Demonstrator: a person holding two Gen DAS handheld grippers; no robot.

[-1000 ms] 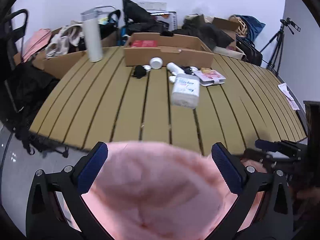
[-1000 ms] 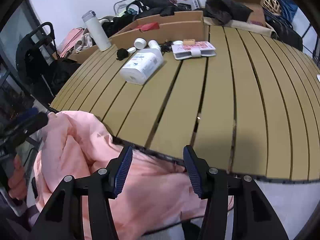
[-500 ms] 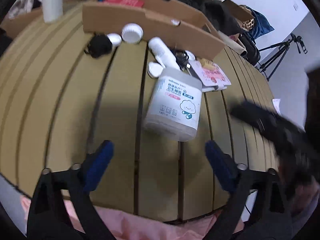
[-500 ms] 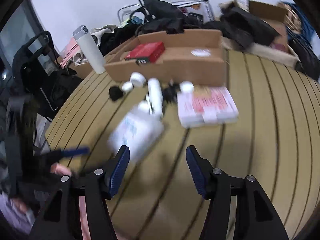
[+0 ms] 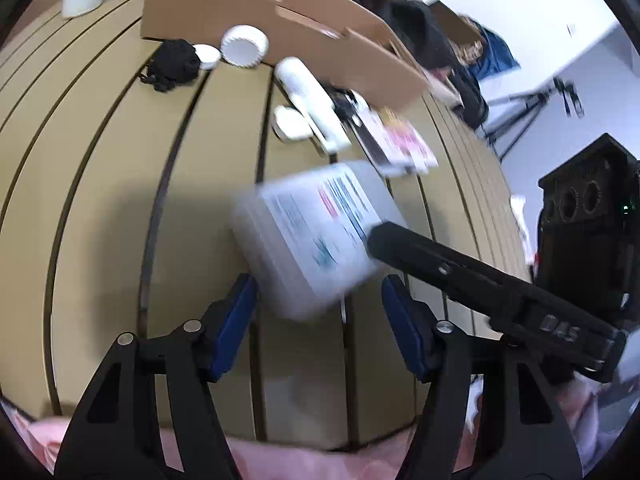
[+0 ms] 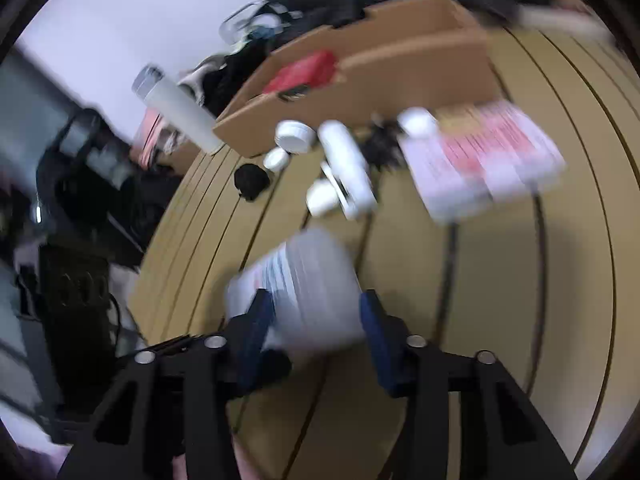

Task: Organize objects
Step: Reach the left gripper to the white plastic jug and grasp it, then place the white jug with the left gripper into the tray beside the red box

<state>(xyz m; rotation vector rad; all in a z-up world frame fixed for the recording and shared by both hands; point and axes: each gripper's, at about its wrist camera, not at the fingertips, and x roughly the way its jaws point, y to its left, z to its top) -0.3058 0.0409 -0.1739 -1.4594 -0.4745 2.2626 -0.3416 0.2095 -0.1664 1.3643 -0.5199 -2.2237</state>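
A big white jar with a printed label point(image 5: 316, 232) lies on its side on the slatted table, blurred by motion. My left gripper point(image 5: 320, 320) is open, its blue pads either side of the jar's near end. My right gripper point(image 6: 316, 328) is open too and straddles the same jar point(image 6: 304, 280) from the other side; one of its black fingers point(image 5: 460, 268) crosses the left wrist view. Behind the jar lie a white tube point(image 5: 308, 92), small white lids point(image 5: 244, 46), a black bundle point(image 5: 172, 64) and a pink-and-white packet point(image 6: 484, 160).
A long cardboard box point(image 5: 280, 28) with a red item point(image 6: 304, 72) inside stands behind the loose things. A tall white flask point(image 6: 180, 112) stands at the table's far left. Bags, a tripod and a black speaker point(image 5: 588, 232) surround the table. Pink cloth point(image 5: 280, 460) lies below the near edge.
Both grippers have moved from the pink cloth at the table's edge forward over the table to the white jar. The left gripper's jaws have narrowed. The jar looks blurred and tilted.
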